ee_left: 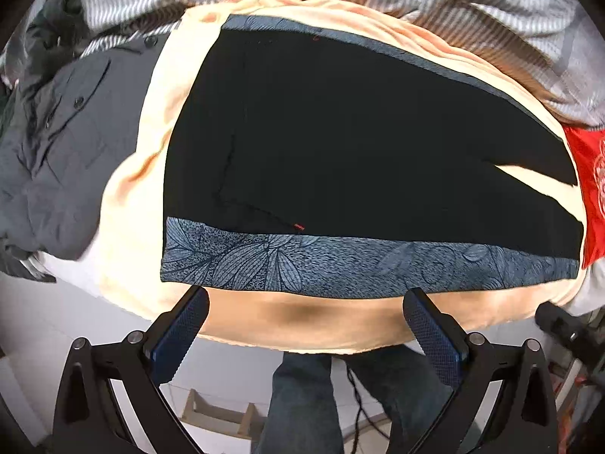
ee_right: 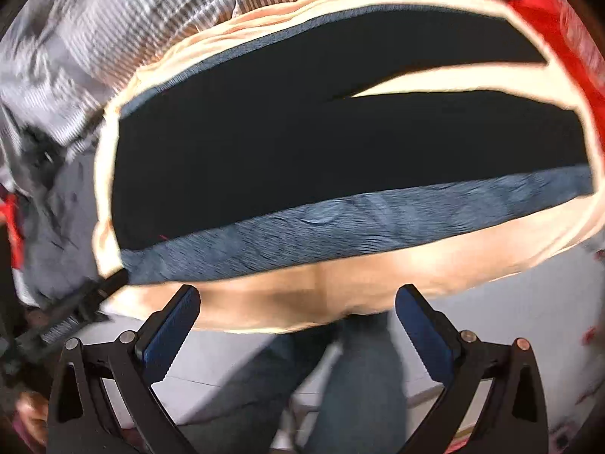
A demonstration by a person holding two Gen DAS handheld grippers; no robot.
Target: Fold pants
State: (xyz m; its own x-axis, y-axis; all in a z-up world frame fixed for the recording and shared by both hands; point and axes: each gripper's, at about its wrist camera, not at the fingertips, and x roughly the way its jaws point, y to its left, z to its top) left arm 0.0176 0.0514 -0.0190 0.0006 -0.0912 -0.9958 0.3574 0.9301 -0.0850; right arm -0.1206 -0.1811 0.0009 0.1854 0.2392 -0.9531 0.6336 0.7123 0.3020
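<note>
Black pants [ee_left: 340, 132] with a blue patterned side band [ee_left: 359, 265] lie flat and unfolded on a peach blanket [ee_left: 128, 204], waist to the left, the two legs parting toward the right. The left hand-held gripper [ee_left: 306, 302] hangs at the blanket's near edge, fingers spread, gripping nothing. The right hand-held gripper [ee_right: 298, 299] is likewise spread and empty, just short of the band. A grey shirt [ee_left: 60, 159] lies left of the blanket; a red cloth [ee_left: 593, 189] lies at the leg ends.

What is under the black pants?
A peach blanket lies under the black pants, showing all around them. Whatever is beneath the blanket is covered.
</note>
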